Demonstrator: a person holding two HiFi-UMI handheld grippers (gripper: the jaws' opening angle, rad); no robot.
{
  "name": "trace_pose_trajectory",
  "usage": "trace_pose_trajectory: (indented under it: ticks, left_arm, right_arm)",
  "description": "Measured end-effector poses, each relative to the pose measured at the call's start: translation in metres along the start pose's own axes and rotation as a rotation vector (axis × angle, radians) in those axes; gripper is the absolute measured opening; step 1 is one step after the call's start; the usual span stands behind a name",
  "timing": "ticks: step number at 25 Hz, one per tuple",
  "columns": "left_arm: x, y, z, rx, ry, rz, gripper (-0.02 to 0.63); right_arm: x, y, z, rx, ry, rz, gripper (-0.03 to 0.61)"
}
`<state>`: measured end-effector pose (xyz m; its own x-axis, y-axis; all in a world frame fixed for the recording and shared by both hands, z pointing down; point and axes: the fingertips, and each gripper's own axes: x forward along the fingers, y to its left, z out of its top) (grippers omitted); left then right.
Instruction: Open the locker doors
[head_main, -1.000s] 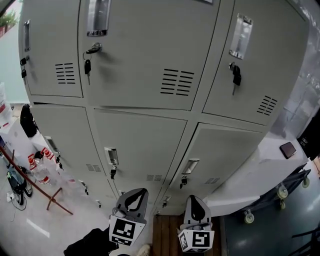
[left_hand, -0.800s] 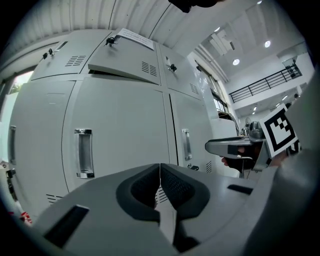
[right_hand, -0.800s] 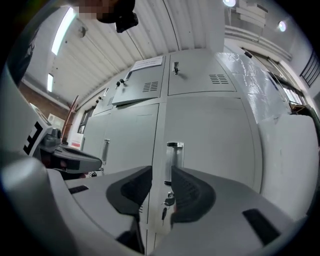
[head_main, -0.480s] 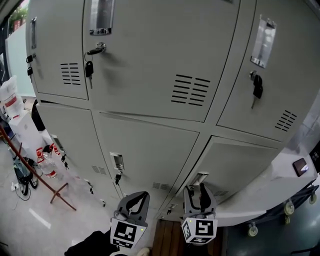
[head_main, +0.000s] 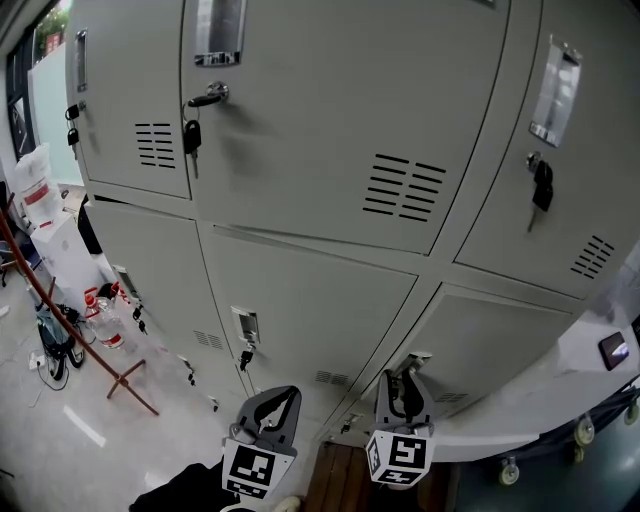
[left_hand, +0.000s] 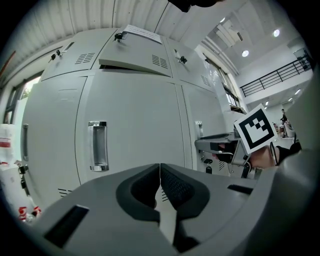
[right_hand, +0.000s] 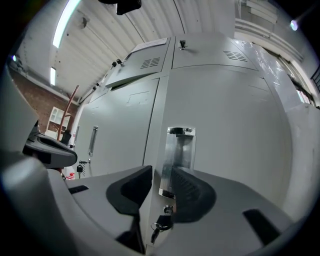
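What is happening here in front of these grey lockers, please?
A person stands at a bank of grey lockers, a hand-held gripper in each hand. The right gripper is at a lower door. Its jaws have just been closing, yet they stand apart, with the metal handle between them and a key in the lock below. Whether they touch the handle I cannot tell. The left gripper is shut and empty, pointing at the neighbouring door. The lower door does not look pulled open yet.
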<state>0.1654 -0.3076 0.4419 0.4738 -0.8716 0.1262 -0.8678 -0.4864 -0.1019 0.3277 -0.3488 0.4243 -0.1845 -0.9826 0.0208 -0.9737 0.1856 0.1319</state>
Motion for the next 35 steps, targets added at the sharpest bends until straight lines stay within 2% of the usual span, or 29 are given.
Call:
trace_pose_trajectory:
  ticks: [2, 17, 35]
  left_arm:
    - [0.000, 0.000, 0.000, -0.002, -0.001, 0.000, 0.025]
    - [-0.019, -0.010, 0.003, 0.008, -0.015, -0.049, 0.025]
    - [-0.045, -0.044, 0.012, 0.025, -0.046, -0.185, 0.025]
  right_arm:
    - [0.000, -0.001, 0.000, -0.002, -0.002, -0.010, 0.124]
    - [-0.033, 0.006, -0.001, 0.048, -0.010, -0.006, 0.123]
    - [-0.098, 0.008, -0.002, 0.021, -0.003, -0.114, 0.126]
